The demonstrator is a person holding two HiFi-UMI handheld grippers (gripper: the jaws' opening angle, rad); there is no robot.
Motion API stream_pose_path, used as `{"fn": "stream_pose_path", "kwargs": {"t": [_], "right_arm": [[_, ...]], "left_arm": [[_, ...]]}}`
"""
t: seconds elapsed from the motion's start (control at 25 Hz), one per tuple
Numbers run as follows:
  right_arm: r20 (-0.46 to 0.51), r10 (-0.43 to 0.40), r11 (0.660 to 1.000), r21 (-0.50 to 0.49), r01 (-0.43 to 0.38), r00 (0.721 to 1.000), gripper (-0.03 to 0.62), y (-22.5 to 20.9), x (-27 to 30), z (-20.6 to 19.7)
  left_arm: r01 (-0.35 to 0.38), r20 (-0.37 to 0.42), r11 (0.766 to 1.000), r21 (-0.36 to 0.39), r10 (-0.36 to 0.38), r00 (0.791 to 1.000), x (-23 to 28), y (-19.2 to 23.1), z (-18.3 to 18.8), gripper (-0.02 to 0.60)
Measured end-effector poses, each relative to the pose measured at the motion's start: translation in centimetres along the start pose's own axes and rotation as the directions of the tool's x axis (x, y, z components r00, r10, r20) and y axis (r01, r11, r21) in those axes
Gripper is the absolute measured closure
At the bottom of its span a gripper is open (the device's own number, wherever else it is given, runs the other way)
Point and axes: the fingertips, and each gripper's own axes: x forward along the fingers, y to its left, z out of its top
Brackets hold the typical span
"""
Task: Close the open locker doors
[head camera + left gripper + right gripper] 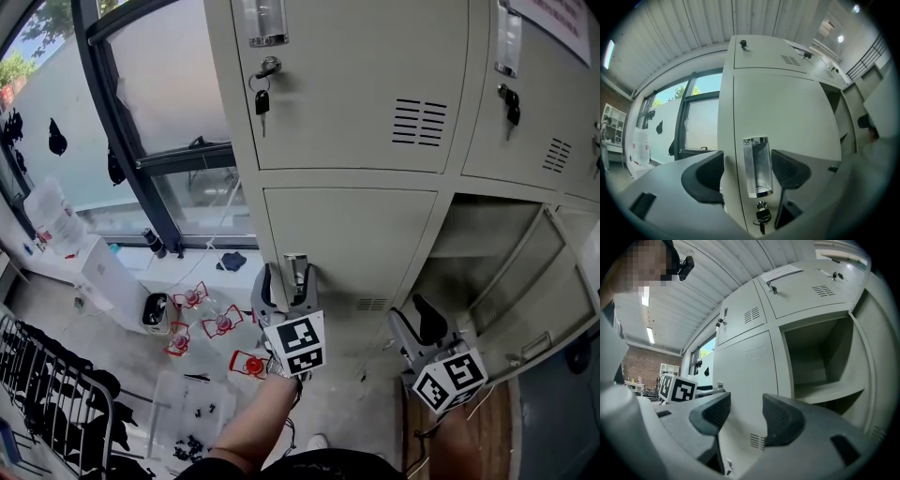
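Observation:
The lower-left locker door (349, 246) stands flush in its frame. Its chrome recessed handle (757, 166) lies between the jaws of my left gripper (287, 279), and the dark pads (787, 168) sit either side of it with a small gap, so that gripper is open. A key (762, 218) hangs below the handle. To the right, one locker door (530, 309) is swung open, baring an empty compartment (811, 362). My right gripper (414, 323) hovers in front of that opening, open with nothing between its jaws (740, 416).
Upper lockers are closed, with keys (262, 98) in their locks. On the floor at left lie several red-and-clear items (211, 323), a white container (155, 311) and a black wire rack (47, 394). A dark window frame (122, 122) borders the lockers' left side.

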Motion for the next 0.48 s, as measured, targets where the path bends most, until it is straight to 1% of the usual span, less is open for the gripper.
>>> {"fn": "stream_pose_path", "kwargs": {"t": [0.12,0.48], "right_arm": [[-0.001,-0.002,1.000,-0.001,0.002,1.000,0.393,-0.20,-0.04,-0.02],[0.002,0.000,1.000,0.005,0.000,1.000,0.393,-0.52,-0.18,0.04]], "left_arm": [[-0.010,0.015,1.000,0.000,0.010,1.000,-0.06,-0.08,0.00,0.281],[-0.002,0.008,1.000,-0.006,0.002,1.000,-0.09,-0.04,-0.03,0.279]]}}
